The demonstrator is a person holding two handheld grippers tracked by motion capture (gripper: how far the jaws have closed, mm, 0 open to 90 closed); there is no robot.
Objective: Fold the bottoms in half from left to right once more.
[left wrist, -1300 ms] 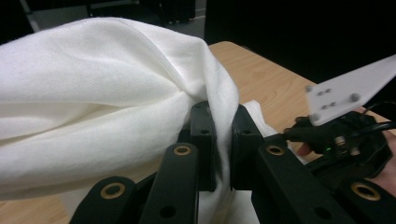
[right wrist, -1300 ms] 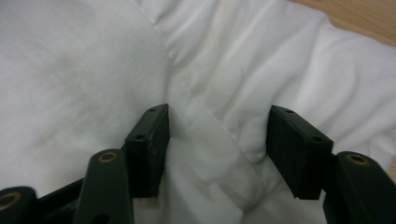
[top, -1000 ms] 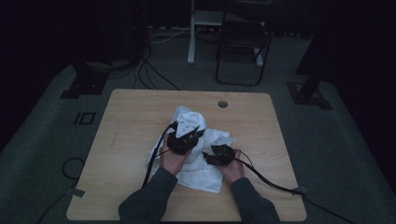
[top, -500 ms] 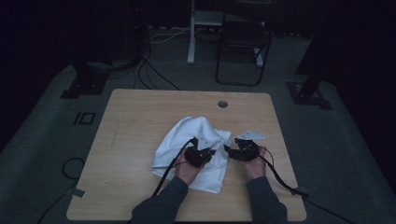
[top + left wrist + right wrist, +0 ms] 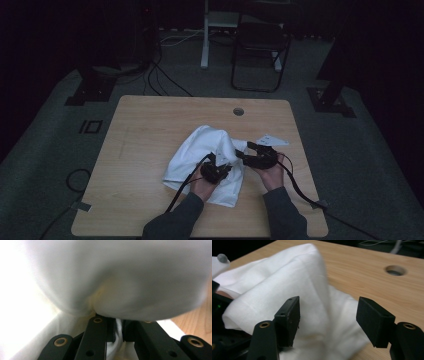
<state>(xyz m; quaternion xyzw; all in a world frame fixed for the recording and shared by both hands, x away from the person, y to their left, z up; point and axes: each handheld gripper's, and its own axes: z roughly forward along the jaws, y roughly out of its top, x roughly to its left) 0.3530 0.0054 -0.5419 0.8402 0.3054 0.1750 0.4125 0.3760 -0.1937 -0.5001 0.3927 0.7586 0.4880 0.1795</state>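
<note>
A crumpled white cloth lies on the wooden table, right of centre. My left gripper rests low on the cloth's near right part, shut on a fold. In the left gripper view the cloth bulges over the jaws, and a strip of it is pinched in my left gripper. My right gripper hovers just right of the cloth, pointing left at it. Its jaws have just been opening. In the right gripper view my right gripper stands wide, and the cloth lies behind the gap with no pad pressing it.
A round cable hole is in the table near its far edge, right of centre. Beyond the table stand a dark chair and a white post. Cables trail from both grippers over the near edge.
Both hands have shifted right. The left gripper has come down with the cloth, which now lies lower and flatter. The right gripper has drawn off the cloth to the right.
</note>
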